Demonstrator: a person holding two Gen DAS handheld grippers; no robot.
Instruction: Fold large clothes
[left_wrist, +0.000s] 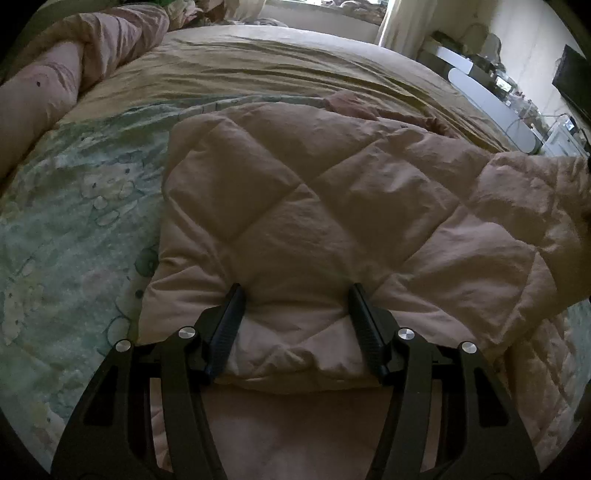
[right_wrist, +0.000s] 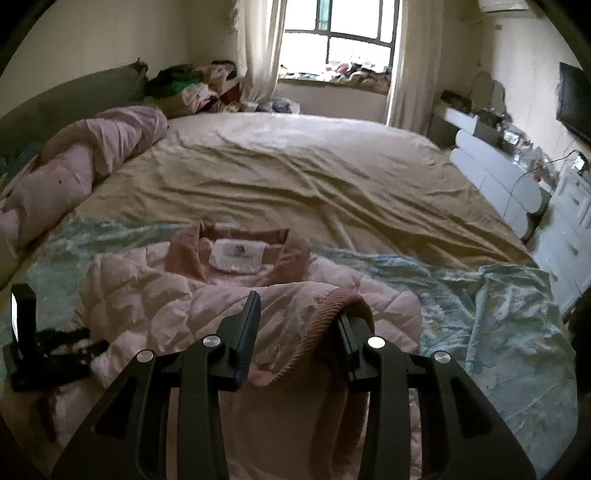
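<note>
our left gripper (left_wrist: 295, 295) has its jaws set wide apart, and a thick fold of the pink quilted jacket (left_wrist: 314, 206) bulges up between the two dark fingers (left_wrist: 227, 325), which press against it on either side. we cannot tell if this counts as a firm hold. our right gripper (right_wrist: 299, 306) also stands with jaws apart; the ribbed pink cuff (right_wrist: 343, 306) of a sleeve is draped over the top of its right finger, and the sleeve hangs down between the fingers toward the camera.

in the right wrist view the jacket lies flat on the near part of the bed, collar (right_wrist: 240, 254) away from us with a white label (right_wrist: 236, 254) showing inside it. it rests on a pale green patterned sheet (right_wrist: 498, 332), which in turn lies over a tan bedspread (right_wrist: 295, 177). the left gripper appears at the jacket's left edge.

a rolled pink duvet (right_wrist: 85, 155) runs along the left side of the bed. beyond the bed are a window (right_wrist: 340, 37) with curtains and white drawers (right_wrist: 495, 173) at right.
</note>
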